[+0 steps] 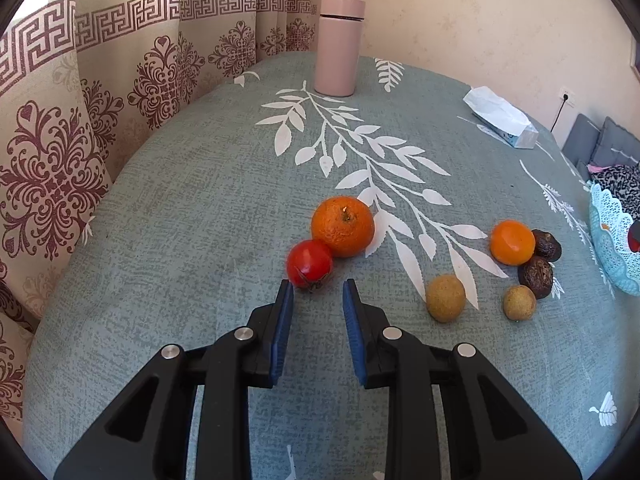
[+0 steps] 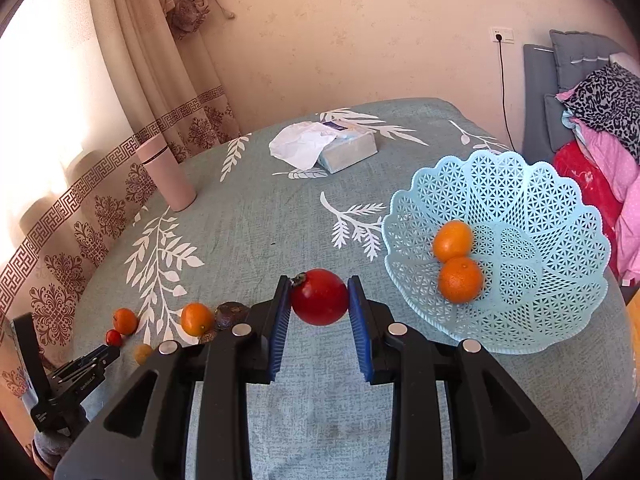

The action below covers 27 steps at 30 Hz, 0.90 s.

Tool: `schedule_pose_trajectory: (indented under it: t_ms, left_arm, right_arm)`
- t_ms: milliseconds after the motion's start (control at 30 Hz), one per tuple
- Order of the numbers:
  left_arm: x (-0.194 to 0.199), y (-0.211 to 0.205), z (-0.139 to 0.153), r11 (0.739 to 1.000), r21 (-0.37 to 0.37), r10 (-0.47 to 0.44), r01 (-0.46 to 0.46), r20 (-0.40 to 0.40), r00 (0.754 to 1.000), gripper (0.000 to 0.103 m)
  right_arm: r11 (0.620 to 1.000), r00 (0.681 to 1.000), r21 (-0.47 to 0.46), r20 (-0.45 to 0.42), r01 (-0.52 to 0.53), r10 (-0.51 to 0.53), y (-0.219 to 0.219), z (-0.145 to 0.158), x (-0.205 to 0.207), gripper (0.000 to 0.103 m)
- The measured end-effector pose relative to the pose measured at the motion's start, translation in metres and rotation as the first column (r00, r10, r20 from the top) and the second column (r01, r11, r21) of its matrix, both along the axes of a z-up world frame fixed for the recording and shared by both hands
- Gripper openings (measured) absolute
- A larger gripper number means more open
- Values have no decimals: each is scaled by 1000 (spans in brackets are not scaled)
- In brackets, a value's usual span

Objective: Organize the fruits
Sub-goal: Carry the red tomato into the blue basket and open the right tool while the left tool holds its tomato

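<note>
My right gripper (image 2: 319, 285) is shut on a red tomato (image 2: 319, 298), held above the cloth just left of the light-blue lattice basket (image 2: 500, 168). Two oranges (image 2: 453, 240) (image 2: 460, 280) lie in the basket. My left gripper (image 1: 318, 286) hovers low over the table, its jaws drawn in with nothing between them. Just ahead of its left fingertip sits another red tomato (image 1: 309, 264), touching a large orange (image 1: 343, 226). To the right lie a small orange (image 1: 513, 242), two dark brown fruits (image 1: 536, 272) and two tan round fruits (image 1: 445, 298).
A pink flask (image 1: 339, 46) stands at the table's far side by the patterned curtain (image 1: 52, 184). A tissue pack (image 2: 332, 146) lies at the back. The table's right edge borders a grey sofa with piled clothes (image 2: 600, 120). The basket's rim (image 1: 612, 240) shows at the left wrist view's right edge.
</note>
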State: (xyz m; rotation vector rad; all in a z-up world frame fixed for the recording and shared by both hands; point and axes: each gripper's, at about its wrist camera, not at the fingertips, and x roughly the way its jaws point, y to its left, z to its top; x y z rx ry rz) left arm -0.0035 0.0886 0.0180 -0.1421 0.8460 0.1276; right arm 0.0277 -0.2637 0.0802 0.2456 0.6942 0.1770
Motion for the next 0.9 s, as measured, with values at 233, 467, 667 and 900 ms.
schedule_pose_trajectory:
  t_ms: [233,467,667,900]
  left_arm:
    - [15,3,-1,1000,-13,4,-4,-29,1000,26]
    - [17,8,1,999,-40,15,-16,-28,1000,35]
    - [21,11,5,999,-34,29,-30,-8,1000,49]
    - [29,12,-1,999,-37,26,-27,-31,999,26]
  right_arm:
    - [999,999,10,11,46,-46,-17,5,-1,30]
    - [995,995,33,6,94,-95,-36,7,0,30]
    - [986,987,39,-5,161,-161,-53,7,2,30]
    - [959,961,90,-90,268,-260,-83,-9,11,56]
